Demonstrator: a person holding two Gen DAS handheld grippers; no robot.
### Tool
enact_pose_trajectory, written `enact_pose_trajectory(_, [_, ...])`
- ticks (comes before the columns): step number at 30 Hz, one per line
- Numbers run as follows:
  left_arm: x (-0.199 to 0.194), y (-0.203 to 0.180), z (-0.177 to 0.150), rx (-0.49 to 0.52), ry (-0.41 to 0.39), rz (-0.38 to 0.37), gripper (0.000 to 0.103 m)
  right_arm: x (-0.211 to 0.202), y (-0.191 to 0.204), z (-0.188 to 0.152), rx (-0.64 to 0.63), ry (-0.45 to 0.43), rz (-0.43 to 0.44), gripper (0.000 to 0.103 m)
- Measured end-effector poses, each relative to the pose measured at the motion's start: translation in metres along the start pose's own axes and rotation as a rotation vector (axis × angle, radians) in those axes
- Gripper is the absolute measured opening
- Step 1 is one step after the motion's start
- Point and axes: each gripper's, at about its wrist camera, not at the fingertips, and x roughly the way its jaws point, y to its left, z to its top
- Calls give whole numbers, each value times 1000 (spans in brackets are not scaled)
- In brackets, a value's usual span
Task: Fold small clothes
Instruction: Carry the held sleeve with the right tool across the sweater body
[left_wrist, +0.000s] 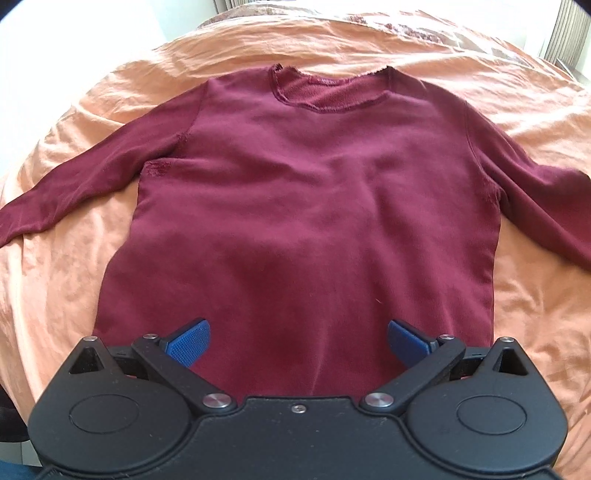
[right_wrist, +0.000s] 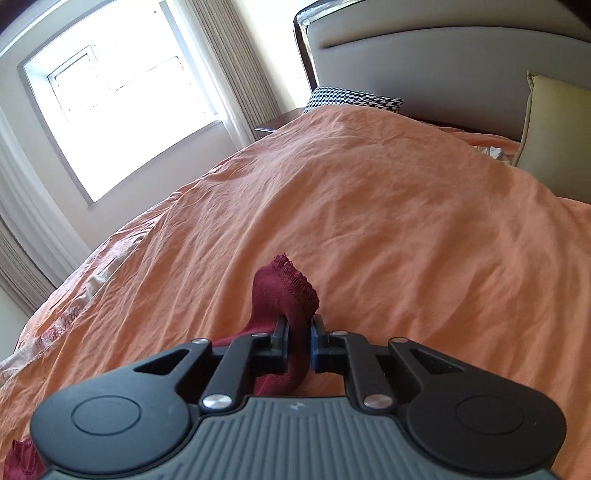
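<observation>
I see a maroon sweater (left_wrist: 295, 206) on an orange cover (left_wrist: 535, 295). My grippers are black with blue pads (left_wrist: 190, 341). A houndstooth black-and-white cushion (right_wrist: 351, 99), a pillow (right_wrist: 557, 136) that looks pale olive, grey headboard (right_wrist: 443, 70), beige curtains (right_wrist: 236, 66).

Black hand-held gripper (left_wrist: 299, 341) (silver pivot screws), blue textured pads (left_wrist: 190, 341).

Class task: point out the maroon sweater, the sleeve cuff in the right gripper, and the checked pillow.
maroon sweater (left_wrist: 295, 192), left wrist view, chest.
sleeve cuff (right_wrist: 291, 284), right wrist view, frayed end.
checked pillow (right_wrist: 351, 99), right wrist view, top face.
</observation>
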Motion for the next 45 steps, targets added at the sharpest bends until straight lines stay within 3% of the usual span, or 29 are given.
enact_pose_trajectory(7, [-4,25,11,-29,-23,-27,102,-33,48,2,-75,-46,23,12])
enact_pose_trajectory(13, [-7,59,24,-45,-46,-61,102,-82,146,-7,-220,-98,132,12])
enact_pose_trajectory(19, [-16,105,39,-55,-96,-67,102,-119,257,-40,-330,-132,257,12])
enact_pose_trajectory(27, [-22,173,63,-76,-159,-65,102,-130,377,-131,-491,-139,351,12])
enact_pose_trajectory(32, [-15,210,74,-85,-184,-57,102,-118,426,-212,-595,-74,384,12])
enact_pose_trajectory(39, [5,248,82,-90,-176,-24,102,-85,456,-302,-670,64,397,12])
enact_pose_trajectory(43, [19,260,83,-83,-161,-11,102,-75,460,-329,-709,111,393,14])
enact_pose_trajectory(45, [25,264,83,-78,-154,-8,102,-74,461,-338,-733,132,402,21])
